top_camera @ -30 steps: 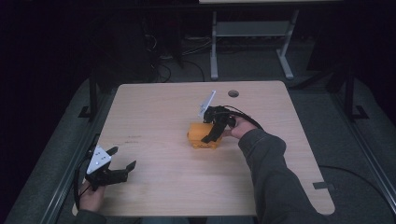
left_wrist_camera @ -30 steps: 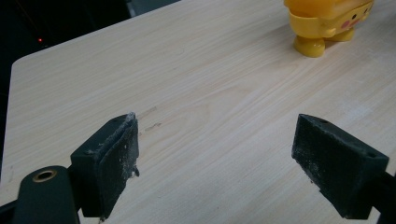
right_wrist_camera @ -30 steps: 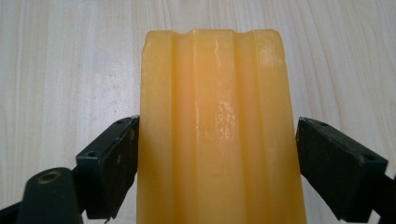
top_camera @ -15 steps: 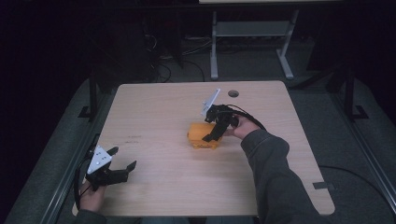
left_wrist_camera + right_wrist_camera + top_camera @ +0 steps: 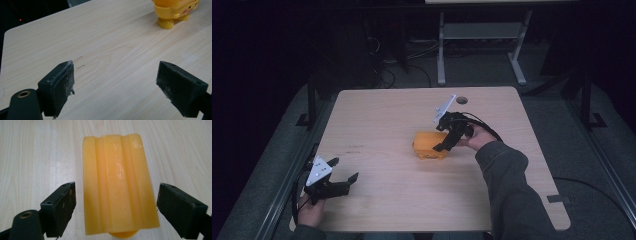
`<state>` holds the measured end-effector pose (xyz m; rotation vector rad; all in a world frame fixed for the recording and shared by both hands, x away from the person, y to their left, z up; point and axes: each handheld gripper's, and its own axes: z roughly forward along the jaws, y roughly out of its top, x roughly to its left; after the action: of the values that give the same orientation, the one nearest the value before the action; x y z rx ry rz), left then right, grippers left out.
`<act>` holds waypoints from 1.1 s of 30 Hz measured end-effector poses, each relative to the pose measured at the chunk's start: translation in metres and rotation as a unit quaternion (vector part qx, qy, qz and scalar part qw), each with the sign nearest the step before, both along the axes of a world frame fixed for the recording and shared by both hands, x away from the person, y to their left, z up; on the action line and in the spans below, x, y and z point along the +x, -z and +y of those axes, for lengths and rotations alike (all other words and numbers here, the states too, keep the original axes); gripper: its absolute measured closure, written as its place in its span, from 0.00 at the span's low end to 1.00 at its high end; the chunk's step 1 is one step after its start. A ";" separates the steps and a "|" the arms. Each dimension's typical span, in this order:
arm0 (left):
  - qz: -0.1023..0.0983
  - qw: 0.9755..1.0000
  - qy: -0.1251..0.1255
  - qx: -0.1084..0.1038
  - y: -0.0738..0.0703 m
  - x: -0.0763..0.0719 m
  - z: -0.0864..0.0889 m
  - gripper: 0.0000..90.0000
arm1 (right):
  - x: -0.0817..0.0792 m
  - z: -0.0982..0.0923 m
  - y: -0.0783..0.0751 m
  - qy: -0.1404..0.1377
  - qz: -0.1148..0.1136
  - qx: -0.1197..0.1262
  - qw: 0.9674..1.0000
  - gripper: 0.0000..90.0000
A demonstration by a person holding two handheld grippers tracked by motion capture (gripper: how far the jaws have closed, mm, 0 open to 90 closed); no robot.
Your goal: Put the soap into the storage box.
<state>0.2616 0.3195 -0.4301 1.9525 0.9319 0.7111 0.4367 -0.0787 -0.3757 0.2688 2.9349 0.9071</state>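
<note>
My right gripper [image 5: 115, 212] straddles the yellow duck-faced toy [image 5: 117, 182], jaws wide, my left gripper [image 5: 122, 85] wide too; an off-centre squeeze could tip it

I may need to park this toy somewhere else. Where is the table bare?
The table is bare from the yellow toy to its far-left corner, and in the near strip between the left gripper and the person's sleeve. It is crowded only mid-table, where the right gripper straddles the toy, jaws apart.
</note>
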 end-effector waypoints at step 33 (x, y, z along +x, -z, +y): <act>0.006 1.000 0.002 0.000 0.002 0.002 -0.003 0.16 | -0.015 -0.033 -0.009 0.031 -0.001 0.013 0.999 0.18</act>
<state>0.2633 0.3168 -0.4317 1.9597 0.9339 0.6973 0.4215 -0.1114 -0.3667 0.3568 2.8969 0.9372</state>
